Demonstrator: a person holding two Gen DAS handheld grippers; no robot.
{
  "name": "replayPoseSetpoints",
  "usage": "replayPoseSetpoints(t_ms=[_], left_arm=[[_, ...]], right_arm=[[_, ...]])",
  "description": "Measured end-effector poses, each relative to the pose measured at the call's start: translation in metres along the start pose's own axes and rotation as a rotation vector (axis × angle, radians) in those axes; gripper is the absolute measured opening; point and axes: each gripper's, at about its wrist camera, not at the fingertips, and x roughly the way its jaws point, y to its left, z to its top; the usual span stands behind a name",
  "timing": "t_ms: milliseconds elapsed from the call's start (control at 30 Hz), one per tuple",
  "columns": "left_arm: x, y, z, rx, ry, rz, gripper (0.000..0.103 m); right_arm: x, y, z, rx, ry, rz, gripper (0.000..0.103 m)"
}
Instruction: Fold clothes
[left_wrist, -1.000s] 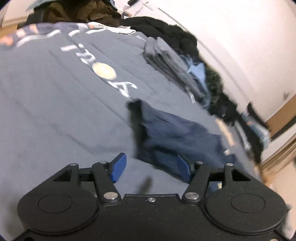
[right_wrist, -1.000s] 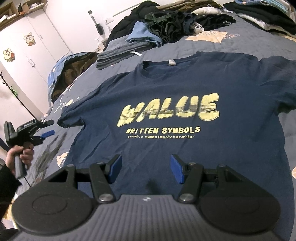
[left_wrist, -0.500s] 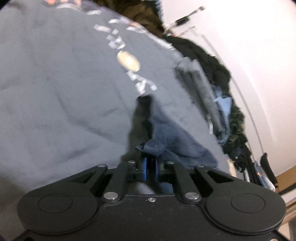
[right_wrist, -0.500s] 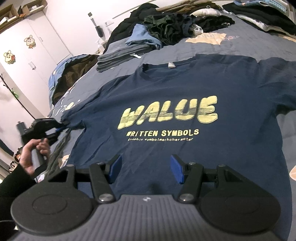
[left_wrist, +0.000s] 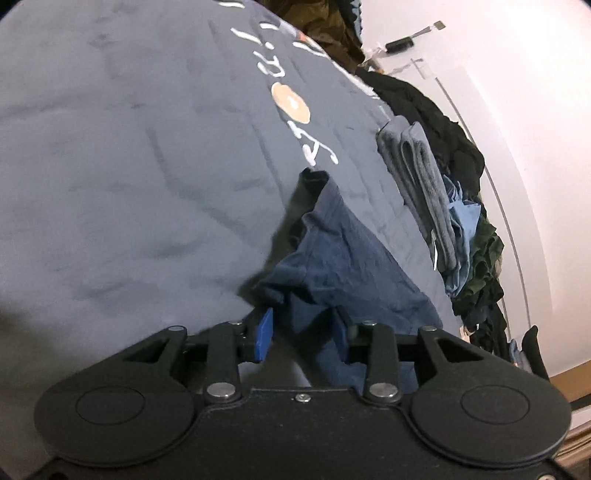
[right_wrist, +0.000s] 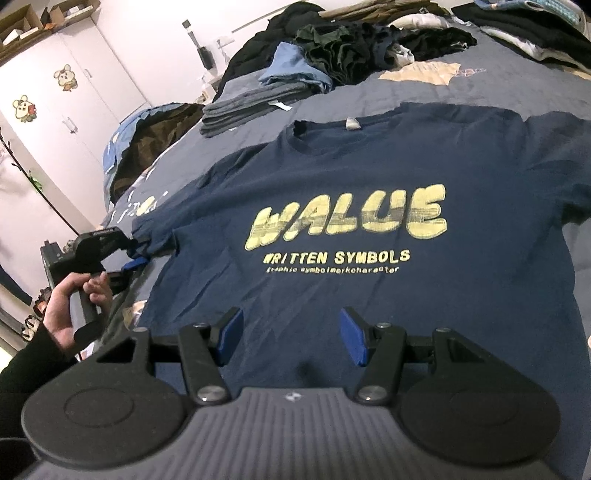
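Limp navy T-shirt (right_wrist: 369, 177) on bed: left gripper (left_wrist: 301, 330), jaws just reopening, straddles sleeve (left_wrist: 332, 254) hem w/o pinching, prob. best hold; right gripper (right_wrist: 291, 336) agape, empty.

Matt cotton-like t-shirt (right_wrist: 369, 177); bedspread (left_wrist: 129, 184) seemingly soft cloth

light: dim, indoor | edges: fisheye bending, dark corners | left wrist view: soft blur | right wrist view: sharper

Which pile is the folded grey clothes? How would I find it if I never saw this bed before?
Start at the big navy T-shirt spread flat on the blue bedspread. Look past its collar, up and to the left in the right wrist view, to the folded grey stack. It is the only neat, flat pile; the light blue garment and dark heap behind it are rumpled.
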Motion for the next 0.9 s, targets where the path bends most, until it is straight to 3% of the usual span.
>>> replayPoseSetpoints(t_ms=[67, 133, 267, 367, 433, 533, 567, 700, 767, 833, 900], left_arm=[[-0.001, -0.002, 0.000, 0.028, -0.019, -0.010, 0.017], [-0.007, -0.018, -0.002, 0.158, -0.069, 0.023, 0.012], [-0.024, -0.079, -0.032, 0.576, -0.182, 0.001, 0.008], [-0.030, -0.128, -0.087, 0.953, -0.194, -0.074, 0.008], [-0.029, -0.147, -0.135, 1.195, -0.154, -0.121, 0.008], [-0.019, -0.151, -0.193, 1.434, -0.017, -0.152, 0.008], [-0.014, -0.150, -0.205, 1.471, 0.044, -0.135, 0.009], [-0.009, -0.141, -0.218, 1.545, 0.134, -0.132, 0.013], [-0.017, -0.141, -0.208, 1.497, 0.159, -0.161, 0.030], [-0.028, -0.142, -0.193, 1.415, 0.156, -0.207, 0.053], [-0.039, -0.140, -0.176, 1.303, 0.155, -0.237, 0.057]], right_arm=[[0.001, 0.000, 0.000, 0.002, 0.002, -0.002, 0.057], [0.000, 0.000, -0.001, 0.005, 0.002, 0.004, 0.057], [0.000, -0.001, 0.000, 0.009, 0.001, 0.003, 0.057], [0.000, -0.002, 0.000, 0.015, 0.001, 0.000, 0.057], [-0.001, -0.002, 0.000, 0.013, 0.000, 0.001, 0.057], [-0.002, -0.002, 0.000, 0.014, -0.002, 0.006, 0.057], [-0.002, -0.003, 0.000, 0.015, -0.001, 0.006, 0.057], [-0.003, -0.006, 0.002, 0.024, -0.008, 0.004, 0.057], [-0.004, -0.009, 0.002, 0.032, -0.015, 0.003, 0.057], [-0.004, -0.012, 0.003, 0.043, -0.022, -0.003, 0.057], [-0.004, -0.016, 0.003, 0.052, -0.032, -0.008, 0.057]])
